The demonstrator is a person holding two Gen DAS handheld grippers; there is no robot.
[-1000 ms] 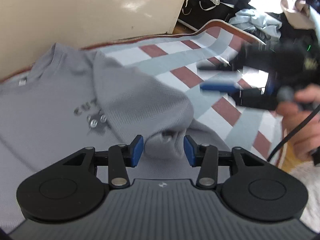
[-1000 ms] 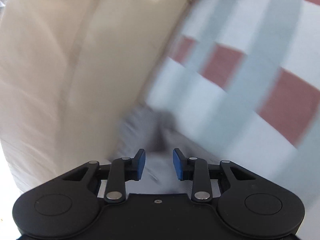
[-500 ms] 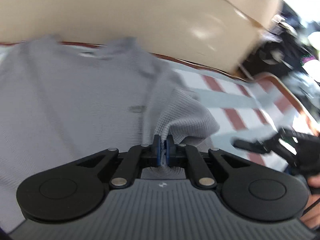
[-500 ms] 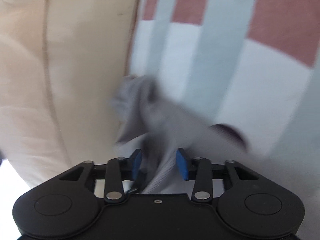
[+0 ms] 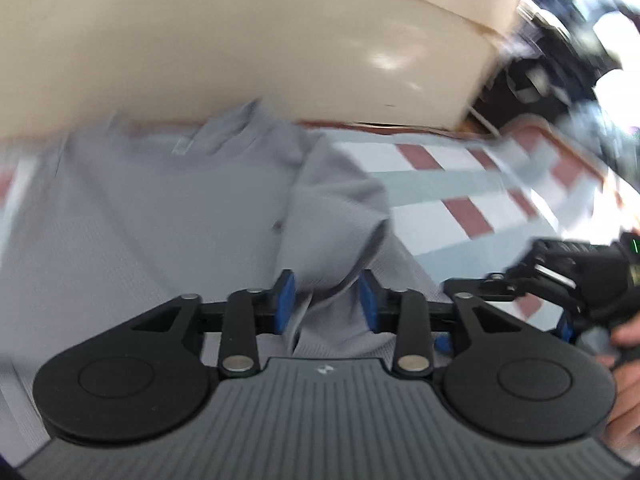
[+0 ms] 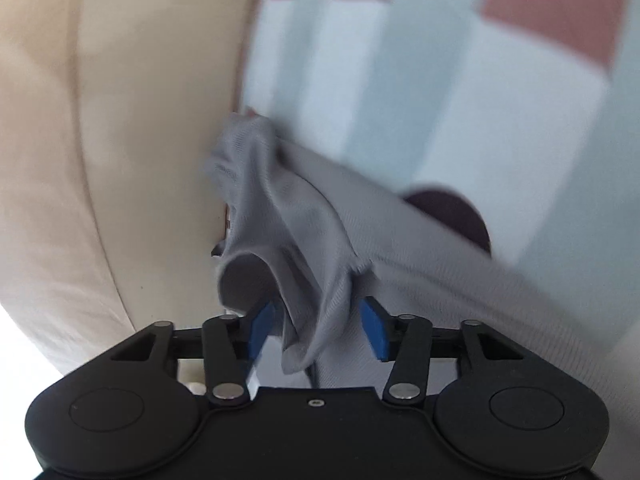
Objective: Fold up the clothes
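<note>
A grey shirt (image 5: 160, 208) lies spread on a checked cloth (image 5: 440, 184), neck toward the cream cushion, with one sleeve (image 5: 336, 216) folded in over the body. My left gripper (image 5: 326, 300) hovers at the sleeve's end. Its jaws are opening, and a loose fold of grey fabric sits between the blue pads without being pressed. In the right wrist view my right gripper (image 6: 316, 328) is opening too, with a bunched grey shirt edge (image 6: 288, 216) sagging between its pads. That right gripper (image 5: 560, 272) also shows at the right edge of the left wrist view.
A cream cushion (image 5: 240, 40) rises right behind the shirt. The same cushion (image 6: 100, 120) fills the left of the right wrist view. Dark clothes (image 5: 560, 40) are piled at the far right. A person's hand (image 5: 624, 360) holds the right gripper.
The left gripper closed on the sleeve end, carried it up and over the shirt, and has now let go with its pads apart. The right gripper's jaws widened and sank toward the bunched edge.
</note>
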